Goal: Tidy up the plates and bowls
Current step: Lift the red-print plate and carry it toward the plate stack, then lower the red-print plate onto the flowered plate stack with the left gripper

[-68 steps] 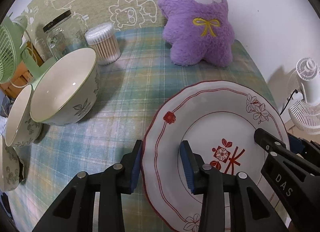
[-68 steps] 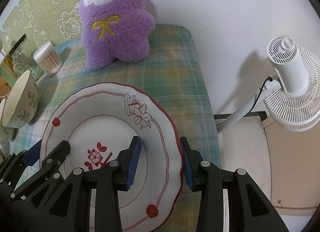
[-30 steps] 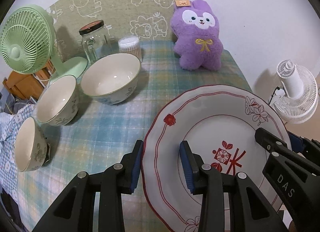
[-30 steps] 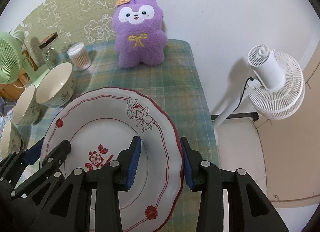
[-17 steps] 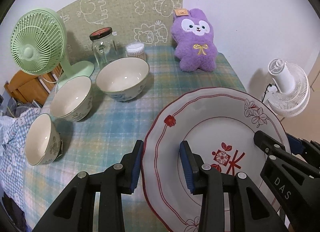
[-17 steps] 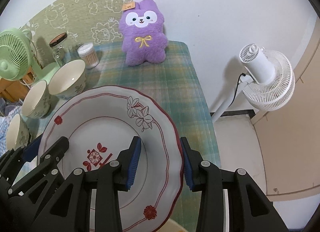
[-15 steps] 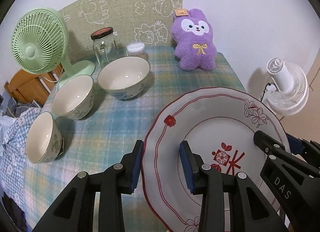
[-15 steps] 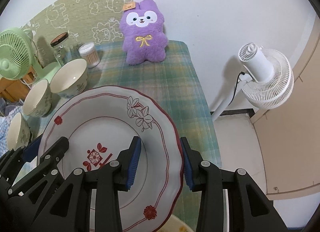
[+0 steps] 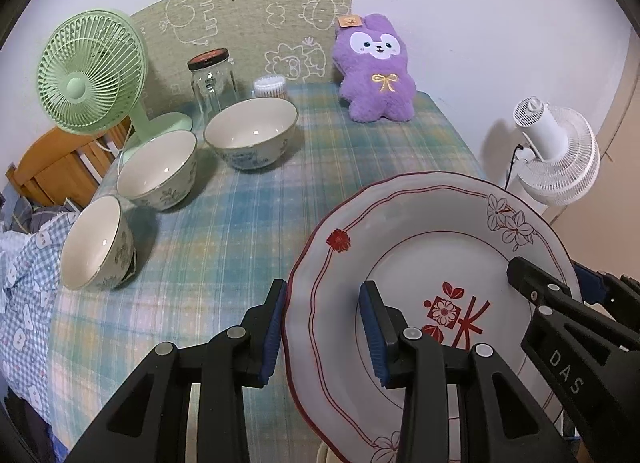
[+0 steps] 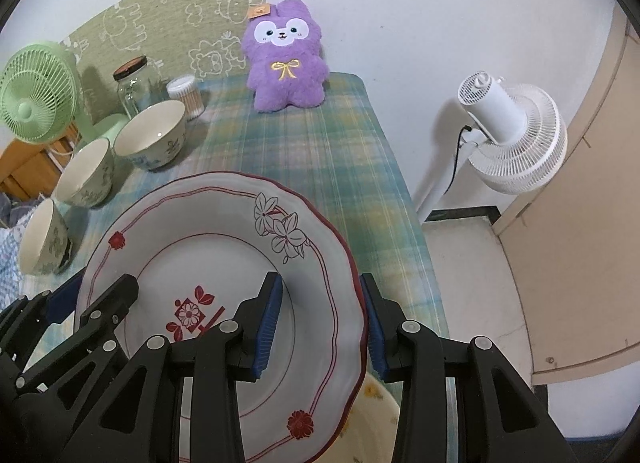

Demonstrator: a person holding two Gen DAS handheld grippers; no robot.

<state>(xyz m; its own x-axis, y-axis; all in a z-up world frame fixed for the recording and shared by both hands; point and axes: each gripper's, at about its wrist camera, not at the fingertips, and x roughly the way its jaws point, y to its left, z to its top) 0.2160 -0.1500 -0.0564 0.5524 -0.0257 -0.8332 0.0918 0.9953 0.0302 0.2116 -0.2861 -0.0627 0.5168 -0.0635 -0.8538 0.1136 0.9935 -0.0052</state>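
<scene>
A large white plate (image 9: 432, 263) with red trim and flower prints is held in the air above the near end of the table; it also shows in the right wrist view (image 10: 224, 247). My left gripper (image 9: 322, 327) is shut on its left rim. My right gripper (image 10: 320, 323) is shut on its right rim. Three white floral bowls stand on the plaid tablecloth at the left: a large one (image 9: 252, 137), a middle one (image 9: 158, 167) and a small one (image 9: 98, 243). A pale yellow dish rim (image 10: 380, 415) shows under the plate.
A purple plush toy (image 9: 378, 71) sits at the table's far end. A glass jar (image 9: 210, 83), a cotton-swab tub (image 9: 270, 87) and a green fan (image 9: 92, 71) stand at the back left. A white fan (image 10: 512, 135) stands on the floor to the right.
Both grippers have lifted the plate and drawn it back toward the near end of the table. More of the table and all three bowls have come into view.
</scene>
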